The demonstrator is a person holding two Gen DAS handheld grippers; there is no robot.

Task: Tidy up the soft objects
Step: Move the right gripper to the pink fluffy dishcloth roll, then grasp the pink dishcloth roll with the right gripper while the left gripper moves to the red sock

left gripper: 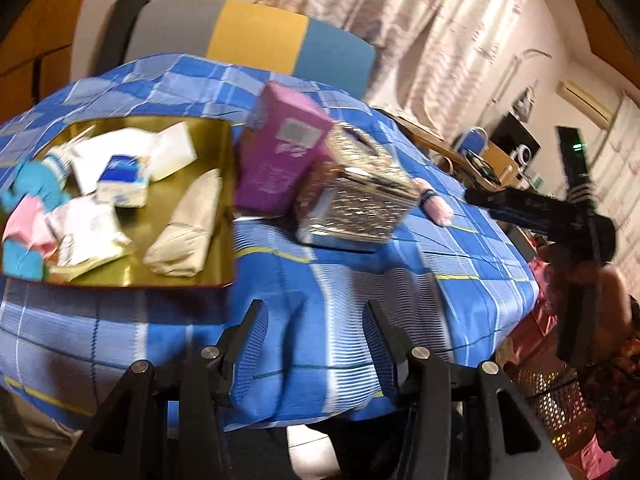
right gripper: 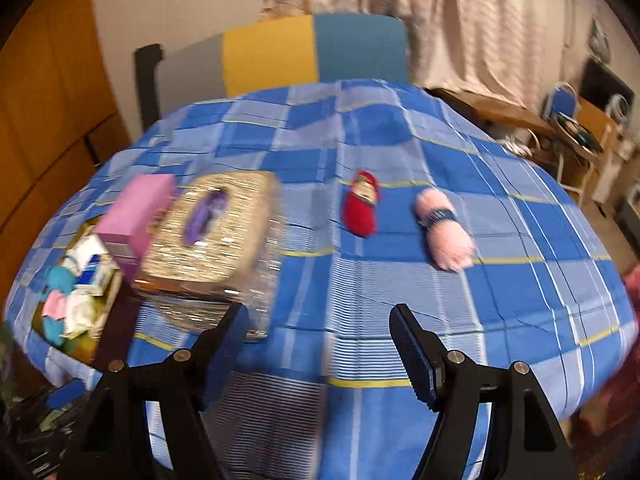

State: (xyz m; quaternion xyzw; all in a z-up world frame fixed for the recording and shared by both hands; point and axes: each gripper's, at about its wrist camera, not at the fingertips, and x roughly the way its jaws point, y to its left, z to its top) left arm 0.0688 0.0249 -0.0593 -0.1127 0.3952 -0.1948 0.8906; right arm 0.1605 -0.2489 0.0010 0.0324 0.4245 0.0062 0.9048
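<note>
Pink yarn skein lies on the checked cloth, well beyond the right gripper. Both right and left gripper gape wide, holding nothing.

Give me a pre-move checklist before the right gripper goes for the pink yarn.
1. right gripper open, nothing held: ok.
2. left gripper open, nothing held: ok.
3. pink yarn lying free on the tablecloth, apart from the red sock: ok.
4. Gold tray has room: ok, bare patch near the front.
5. Tissue box out of the path: ok.
6. Images sharp: not ok, motion blur.
</note>
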